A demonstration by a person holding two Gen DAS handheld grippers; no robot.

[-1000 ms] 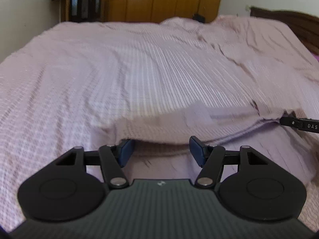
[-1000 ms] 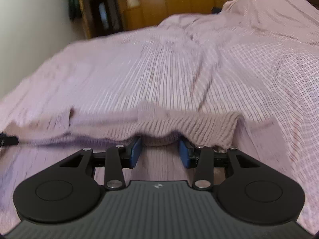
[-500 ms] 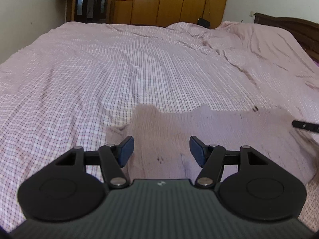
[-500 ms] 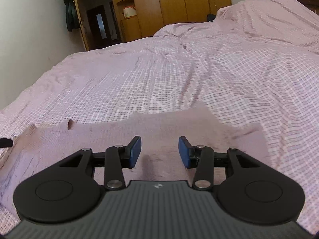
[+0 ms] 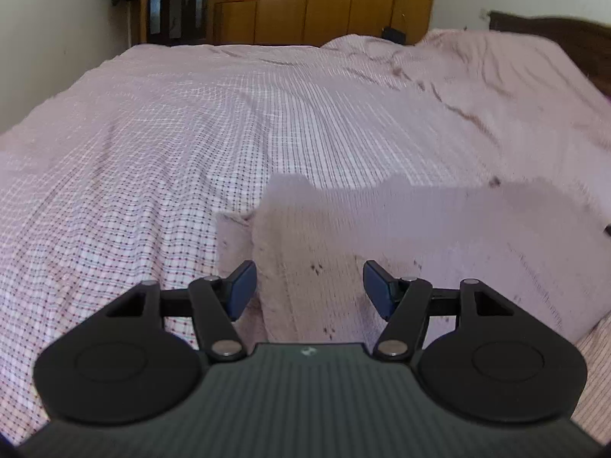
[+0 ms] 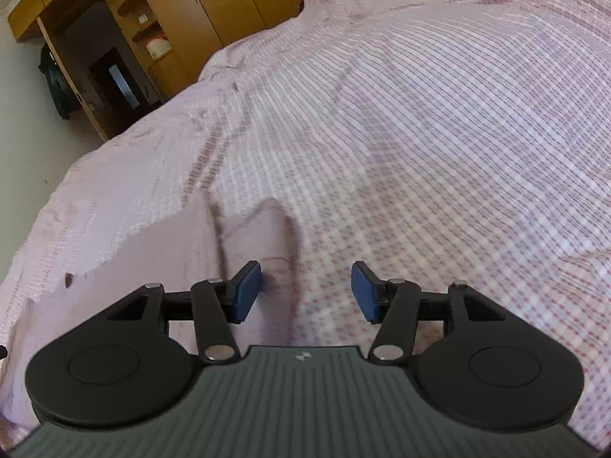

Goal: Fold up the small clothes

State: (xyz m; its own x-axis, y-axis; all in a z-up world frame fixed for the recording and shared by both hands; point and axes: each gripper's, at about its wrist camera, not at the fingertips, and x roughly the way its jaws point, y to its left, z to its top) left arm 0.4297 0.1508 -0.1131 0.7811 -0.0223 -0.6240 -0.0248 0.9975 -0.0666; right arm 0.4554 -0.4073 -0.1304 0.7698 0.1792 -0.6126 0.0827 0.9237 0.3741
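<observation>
**Letting go after the first fold**

Hanging just above the bed, the left gripper (image 5: pixel 308 286) and right gripper (image 6: pixel 306 291) both have their jaws spread wide and grasp nothing; a second ago each pinched a lifted hem. The mauve knitted garment (image 5: pixel 420 244) now lies flat on the checked bedsheet (image 5: pixel 152 160), so one fold looks finished and the next can be planned.

From the left wrist view, the garment's left border runs between the fingers, with a narrow flap (image 5: pixel 233 240) poking out beside it. From the right wrist view, the garment (image 6: pixel 183 252) ends under the left pad at a sleeve-like tab (image 6: pixel 267 229), while bare sheet lies under the right pad.

Beyond the knit, the sheet stretches unobstructed to the rumpled far edge and the wooden wardrobe (image 5: pixel 343 0).
</observation>
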